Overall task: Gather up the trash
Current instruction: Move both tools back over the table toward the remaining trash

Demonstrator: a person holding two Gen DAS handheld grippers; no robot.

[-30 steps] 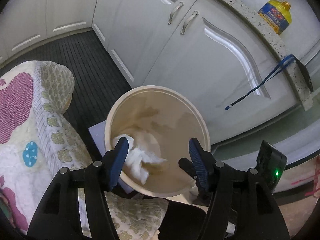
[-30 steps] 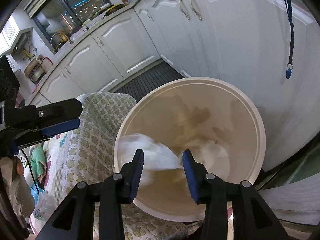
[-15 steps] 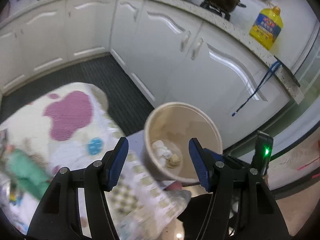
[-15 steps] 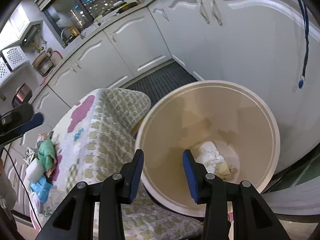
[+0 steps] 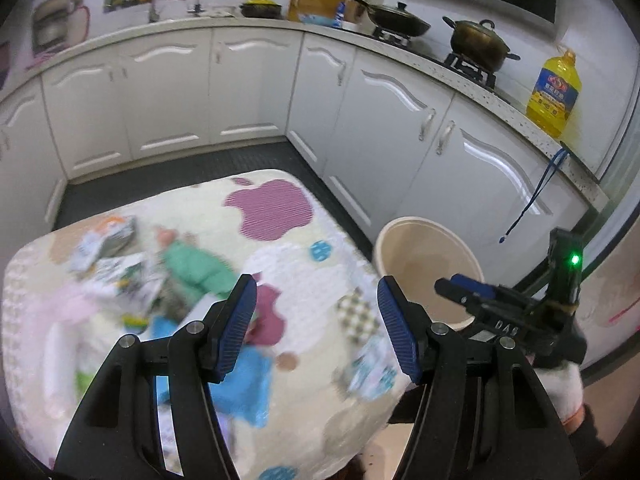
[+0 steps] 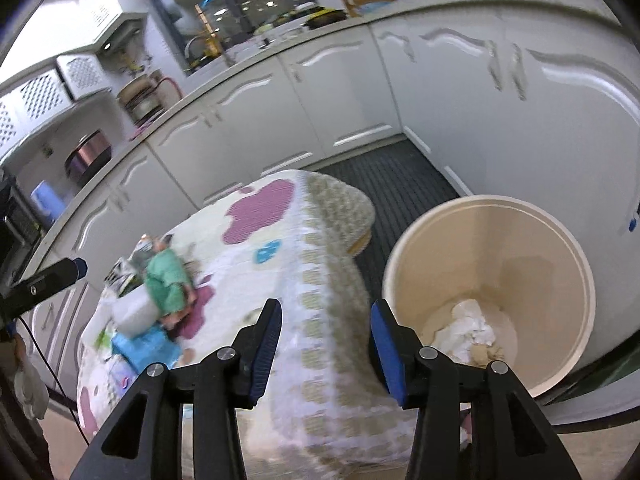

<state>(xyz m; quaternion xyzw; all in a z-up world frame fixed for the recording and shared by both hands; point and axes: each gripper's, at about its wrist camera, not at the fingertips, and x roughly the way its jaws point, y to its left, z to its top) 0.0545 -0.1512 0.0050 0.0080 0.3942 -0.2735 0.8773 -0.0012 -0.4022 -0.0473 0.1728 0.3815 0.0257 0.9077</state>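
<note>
A cream bin (image 6: pixel 500 248) stands on the floor beside a cloth-covered table (image 6: pixel 320 280); crumpled white paper (image 6: pixel 468 324) and a brownish scrap lie at its bottom. On the table, trash is blurred by motion: a green crumpled piece (image 6: pixel 166 280), a blue packet (image 6: pixel 144 346), a white wad (image 6: pixel 134 308) and printed wrappers (image 5: pixel 108 248). My left gripper (image 5: pixel 316 312) hangs open over the table's near right part, nothing between its fingers. My right gripper (image 6: pixel 326 340) hovers over the table edge left of the bin, jaws opening and empty. It also shows over the bin (image 5: pixel 424 268) as the right gripper (image 5: pixel 468 292).
White kitchen cabinets (image 5: pixel 248 80) wrap around behind the table and bin, over a dark ribbed floor mat (image 5: pixel 200 172). A yellow oil bottle (image 5: pixel 554 92) and pots (image 5: pixel 478 42) stand on the counter. A blue lanyard (image 5: pixel 536 196) dangles off the counter above the bin.
Both grippers pulled up and back from the bin toward the table. The white paper between the right jaws a second ago now lies in the bin, and those jaws stand wider.
</note>
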